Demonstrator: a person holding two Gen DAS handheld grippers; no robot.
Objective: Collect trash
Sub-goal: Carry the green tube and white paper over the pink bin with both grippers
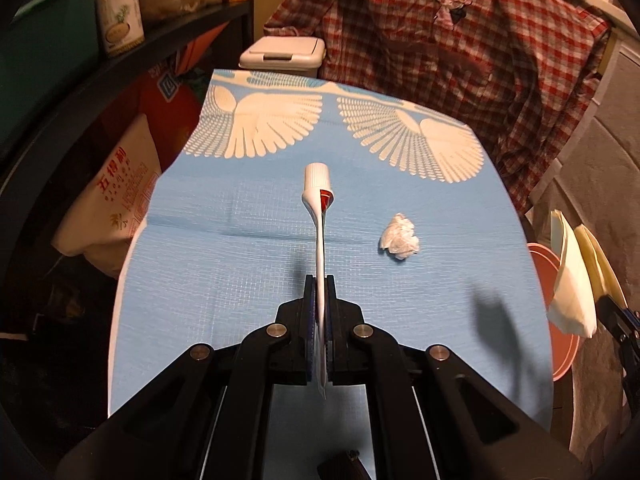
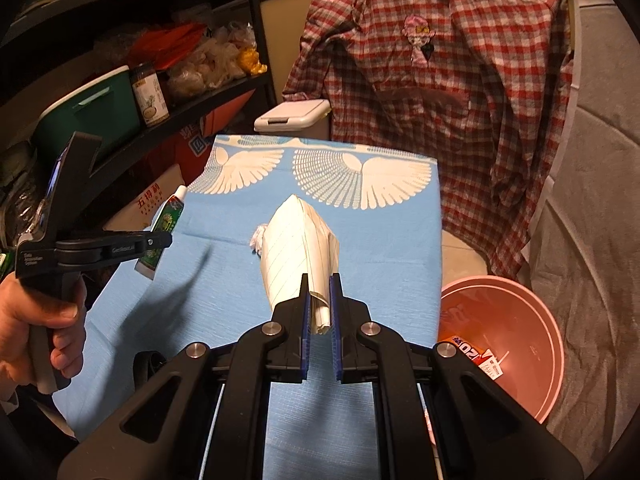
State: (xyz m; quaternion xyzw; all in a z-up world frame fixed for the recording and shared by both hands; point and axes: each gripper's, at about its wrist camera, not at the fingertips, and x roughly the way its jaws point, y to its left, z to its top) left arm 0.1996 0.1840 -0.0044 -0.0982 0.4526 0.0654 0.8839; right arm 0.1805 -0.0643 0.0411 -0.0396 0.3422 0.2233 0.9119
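My left gripper (image 1: 319, 280) is shut on a flattened toothpaste tube (image 1: 316, 200) and holds it edge-on above the blue cloth table (image 1: 200, 260); the tube also shows in the right wrist view (image 2: 168, 220). My right gripper (image 2: 319, 278) is shut on a folded lined paper (image 2: 298, 240) held above the table; that paper shows at the right edge of the left wrist view (image 1: 570, 276). A crumpled white tissue (image 1: 399, 237) lies on the cloth, partly hidden behind the paper in the right wrist view (image 2: 258, 239). A pink bucket (image 2: 532, 320) stands on the floor right of the table.
The bucket holds an orange wrapper (image 2: 476, 354). A white lidded bin (image 2: 292, 116) stands behind the table. A plaid shirt (image 2: 440, 80) hangs at the back. Dark shelves (image 2: 132, 88) with jars and bags line the left side.
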